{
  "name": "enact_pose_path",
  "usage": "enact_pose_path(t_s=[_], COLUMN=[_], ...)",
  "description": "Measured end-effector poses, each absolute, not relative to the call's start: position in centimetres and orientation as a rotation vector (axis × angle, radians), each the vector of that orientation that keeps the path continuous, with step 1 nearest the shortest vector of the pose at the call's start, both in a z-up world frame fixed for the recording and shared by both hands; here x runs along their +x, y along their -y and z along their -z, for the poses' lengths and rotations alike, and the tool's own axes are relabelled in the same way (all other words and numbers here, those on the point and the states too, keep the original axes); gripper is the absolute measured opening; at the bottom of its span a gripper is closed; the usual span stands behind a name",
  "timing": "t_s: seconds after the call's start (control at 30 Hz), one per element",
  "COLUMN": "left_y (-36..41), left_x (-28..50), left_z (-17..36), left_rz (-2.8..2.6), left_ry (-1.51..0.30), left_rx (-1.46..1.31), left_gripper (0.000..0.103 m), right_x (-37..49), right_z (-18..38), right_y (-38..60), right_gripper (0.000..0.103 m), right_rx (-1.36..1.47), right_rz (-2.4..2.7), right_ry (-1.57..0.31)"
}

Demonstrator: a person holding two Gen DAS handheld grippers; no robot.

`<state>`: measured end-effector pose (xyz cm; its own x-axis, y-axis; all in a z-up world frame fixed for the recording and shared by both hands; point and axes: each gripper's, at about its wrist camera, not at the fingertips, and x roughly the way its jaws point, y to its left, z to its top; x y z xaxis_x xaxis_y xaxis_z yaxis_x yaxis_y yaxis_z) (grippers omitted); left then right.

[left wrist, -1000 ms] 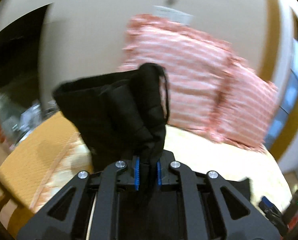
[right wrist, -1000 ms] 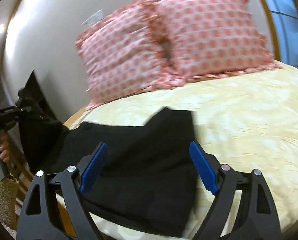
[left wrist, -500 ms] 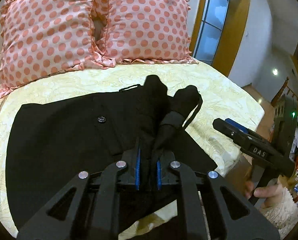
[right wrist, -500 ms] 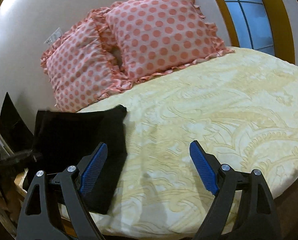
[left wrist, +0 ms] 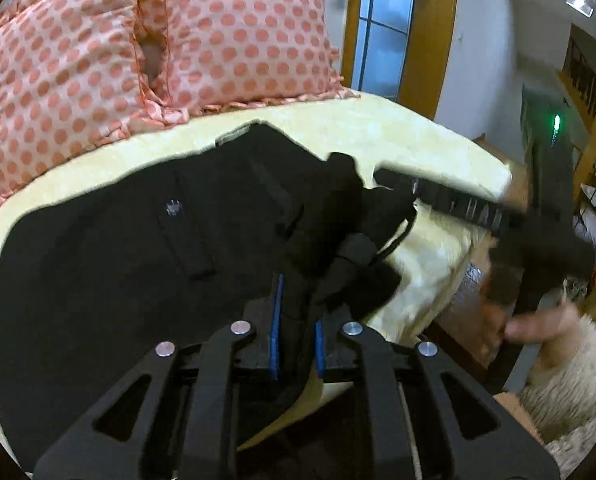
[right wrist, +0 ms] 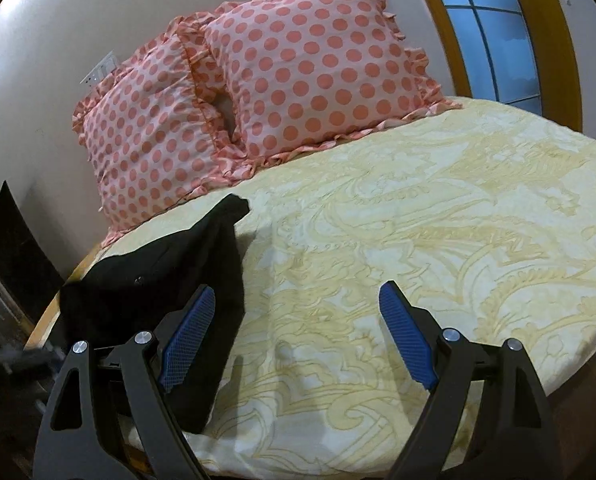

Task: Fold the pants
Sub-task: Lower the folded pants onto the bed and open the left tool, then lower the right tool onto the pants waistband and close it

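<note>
Black pants (left wrist: 137, 264) lie spread on the yellow bedspread (left wrist: 378, 136). My left gripper (left wrist: 296, 320) is shut on a bunched edge of the pants with a belt loop, held low over the bed's near right side. In the right wrist view the pants (right wrist: 169, 280) lie at the bed's left edge. My right gripper (right wrist: 293, 344) is open and empty, above the bedspread (right wrist: 418, 240) just right of the pants. It also shows blurred in the left wrist view (left wrist: 498, 220), to the right of the left gripper.
Two pink polka-dot pillows (right wrist: 257, 92) lean against the wall at the head of the bed, also in the left wrist view (left wrist: 137, 48). A window with a wooden frame (right wrist: 498, 40) is at the right. The bed's front edge (right wrist: 338, 452) is close below the right gripper.
The left gripper swung the held pants edge over and down onto the bed, folding the fabric over. The right gripper moved in closer to the left gripper and the pants.
</note>
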<state>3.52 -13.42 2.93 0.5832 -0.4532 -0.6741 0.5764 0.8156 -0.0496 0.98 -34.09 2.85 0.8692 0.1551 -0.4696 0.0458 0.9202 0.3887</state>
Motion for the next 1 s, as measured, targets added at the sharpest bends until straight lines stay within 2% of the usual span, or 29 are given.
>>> enact_pose_path(t_s=[0.13,0.2,0.23,0.27,0.3,0.37,0.53,0.63,0.8,0.87,0.93,1.0], left_y=[11.3,9.1,7.6,6.3,4.7,1.2,-1.0,-0.4,-0.6,-0.5,-0.4,-0.7], left_x=[3.2,2.6,2.4,2.2,1.9,2.0,3.1,3.1,3.9,3.1,2.6,2.4], left_z=[-3.8,-5.0,-5.6,-6.2,-6.8,-7.2,-5.6,-4.6,-1.2,-0.7,-0.2,0.0], left_rz=[0.635,0.669,0.666,0.644,0.593,0.430,0.318,0.271,0.243,0.246,0.245,0.260], left_ry=[-0.722,-0.719,-0.701,-0.668,-0.623,-0.553,-0.593,-0.585,-0.659,-0.627,-0.602,-0.581], left_rx=[0.105,0.032,-0.003,-0.036,-0.066,-0.110,-0.126,-0.044,-0.002,0.026,0.048,0.033], left_gripper=[0.021,0.045,0.054,0.071,0.082,0.084,0.084,0.094,0.095,0.095,0.095,0.096], right_x=[0.8,0.6,0.5,0.4,0.3,0.7,2.0,2.5,4.1,3.5,3.7,4.7], right_z=[-4.3,-5.3,-5.8,-6.3,-6.9,-7.5,-7.9,-7.3,-3.4,-3.5,-4.3,-5.9], right_y=[34.3,34.1,34.0,33.9,33.6,32.4,26.6,24.3,22.5,22.0,22.3,24.5], right_gripper=[0.086,0.086,0.086,0.086,0.086,0.086,0.086,0.086,0.086,0.086,0.086,0.086], right_rx=[0.386,0.372,0.367,0.365,0.368,0.366,0.253,0.209,0.129,0.072,0.094,0.229], right_rz=[-0.050,-0.055,-0.060,-0.071,-0.101,-0.184,-0.386,-0.445,-0.433,-0.439,-0.460,-0.489], right_ry=[-0.479,-0.451,-0.435,-0.418,-0.396,-0.395,-0.447,-0.481,-0.713,-0.710,-0.720,-0.687])
